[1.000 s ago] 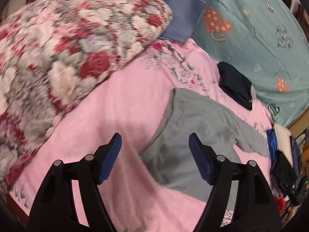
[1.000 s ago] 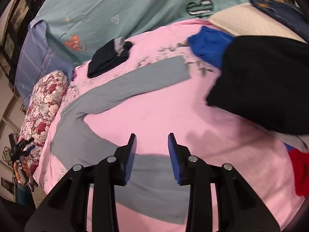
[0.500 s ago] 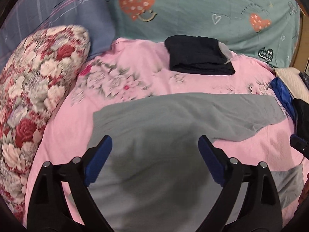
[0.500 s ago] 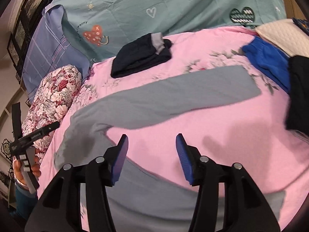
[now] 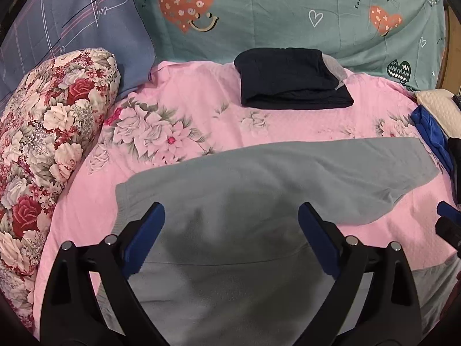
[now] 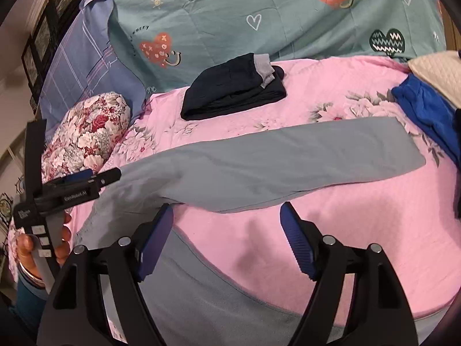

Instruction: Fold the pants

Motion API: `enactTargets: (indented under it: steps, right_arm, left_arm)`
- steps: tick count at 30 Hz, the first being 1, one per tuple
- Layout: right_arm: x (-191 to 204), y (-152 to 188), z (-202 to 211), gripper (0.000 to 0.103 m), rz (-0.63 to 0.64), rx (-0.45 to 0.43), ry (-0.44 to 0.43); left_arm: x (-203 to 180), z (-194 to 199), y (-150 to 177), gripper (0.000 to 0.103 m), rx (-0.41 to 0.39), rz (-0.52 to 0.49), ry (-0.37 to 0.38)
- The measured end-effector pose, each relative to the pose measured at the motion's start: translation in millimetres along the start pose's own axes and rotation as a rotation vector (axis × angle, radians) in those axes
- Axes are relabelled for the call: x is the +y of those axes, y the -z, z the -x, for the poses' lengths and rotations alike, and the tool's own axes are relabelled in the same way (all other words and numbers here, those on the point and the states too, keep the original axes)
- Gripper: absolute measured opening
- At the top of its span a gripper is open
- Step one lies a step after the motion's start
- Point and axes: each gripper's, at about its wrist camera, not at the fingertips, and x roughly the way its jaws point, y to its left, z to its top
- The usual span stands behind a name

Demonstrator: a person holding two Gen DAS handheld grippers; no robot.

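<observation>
the left claw (image 5: 230, 236) hangs wide apart and grasping nothing, right above the waist end of the grey pants (image 5: 259, 190), whose waistband lies at the left, just beside the floral pillow (image 5: 49, 150). the right claw (image 6: 226, 235) is likewise released and holds nothing; it hovers over the pink bedsheet (image 6: 360, 216) in the gap between the two legs, with the near leg running under its left finger and the far leg lying ahead of it. the pants lie flat on the bed with their long axis going left to right: waist left, cuffs right, toward the blue garment (image 6: 426, 115). the legs splay in a v, so the fold likely turns on bringing one leg across onto the other. by my reading the right claw is nearer the leg ends and the left nearer the waist, so each would pinch its own end. a folded dark garment (image 5: 288, 86) sits well apart on the far side.
</observation>
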Motion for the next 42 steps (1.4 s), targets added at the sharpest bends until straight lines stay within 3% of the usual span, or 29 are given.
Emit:
enactTargets:
  steps: [5,9,17,21,24,26,28,32,39,42]
  right_arm:
    - [-6.3,2.7,-2.1,0.077,-0.018,-0.023,-0.008]
    - [-0.3,7.9,-13.6,0.077,0.033,0.008,0.021]
    - [23.3,17.7,-21.2,0.077,0.164,0.04,0.021]
    - [23.4,12.5,-18.2,0.077,0.113,0.074,-0.01]
    - [19.1,0.0,-8.1,0.077,0.035,0.107,-0.089]
    - [18.1,-10.4,-4.1,0.077,0.047,0.145,-0.124]
    - [17.8,-22.6,-2.3,0.077,0.117,0.179,-0.094]
    - [9.5,-41.1,-10.2,0.077,0.191,0.216,-0.04]
    - [-3.4,-64.9,-49.4,0.077,0.167,0.3,-0.077]
    - [-4.8,-75.5,-67.5,0.077,0.168,0.331,-0.092]
  left_arm:
    - [1.2,-10.4,6.6,0.095,0.013,0.003,-0.01]
    - [1.0,-16.4,12.0,0.096,0.03,-0.009,0.008]
    - [11.4,-24.2,8.8,0.099,0.116,0.072,0.165]
    - [53.1,-12.4,-9.9,0.099,0.079,0.154,0.208]
    - [107.2,-26.2,-26.8,0.099,0.115,0.239,0.282]
    - [145.0,-44.8,-33.2,0.099,0.162,0.306,0.293]
    - [180.2,-62.4,-34.1,0.099,0.196,0.374,0.282]
    - [211.1,-85.1,-27.5,0.099,0.249,0.475,0.377]
    - [192.2,-110.6,-22.6,0.099,0.332,0.372,0.455]
    - [195.8,-122.2,-22.0,0.099,0.359,0.381,0.492]
